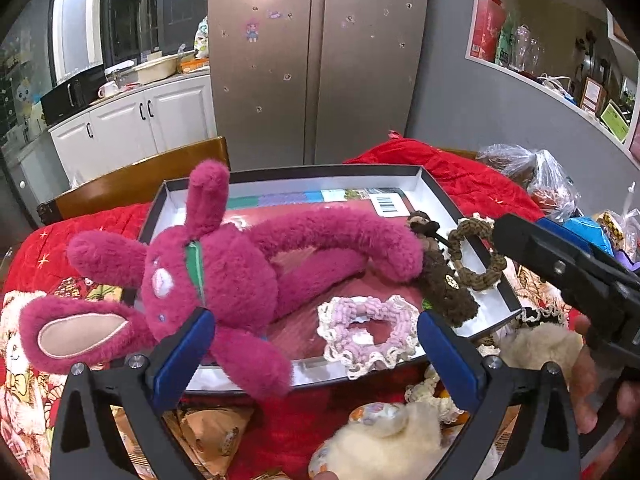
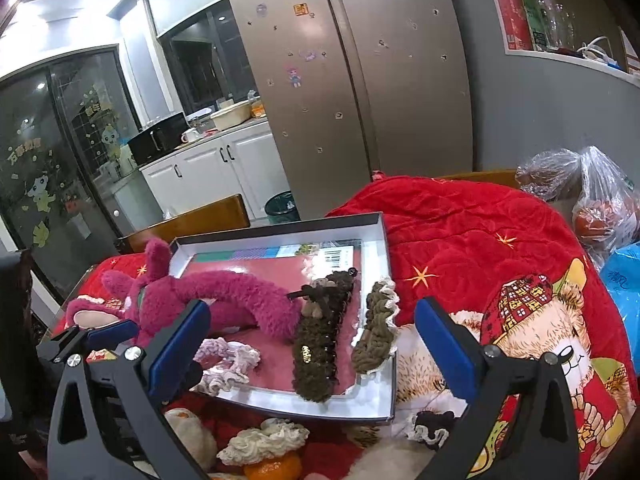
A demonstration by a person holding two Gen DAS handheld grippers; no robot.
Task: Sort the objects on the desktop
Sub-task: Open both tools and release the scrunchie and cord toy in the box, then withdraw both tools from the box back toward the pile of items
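Red quilt (image 2: 480, 232): covers the counter and carries everything below.

Box lid (image 1: 436, 192): shallow, white-walled tray, centre of both views, serving as the collecting place.

Pink rabbit (image 1: 224, 276): largest item. Body and long limbs lie inside the tray; head and ears hang over its left wall. Long axis runs left to right across the left view. It sits just ahead of the left hand-held gripper (image 1: 316, 334), its body touching or just beside the left blue pad; no pad presses on it.

Brown plush strip (image 2: 320, 344): in the tray, lengthwise toward the camera in the right view.

Olive scrunchie (image 2: 376, 336): against the tray's right wall.

Pink scrunchie (image 1: 368, 336): near front wall, directly between the left jaws' line of sight.

Cream plush toys (image 1: 384, 440): loose on the quilt, in front of the tray, below the left gripper.

Dark scrunchie (image 2: 432, 424): loose on the quilt beside the tray's front right corner, low between the right jaws; judged the nearest unsorted item for the right hand.

Left hand-held gripper: jaws spread fully wide, empty.

Right hand-held gripper (image 2: 312, 340): jaws wide apart, nothing between the pads.
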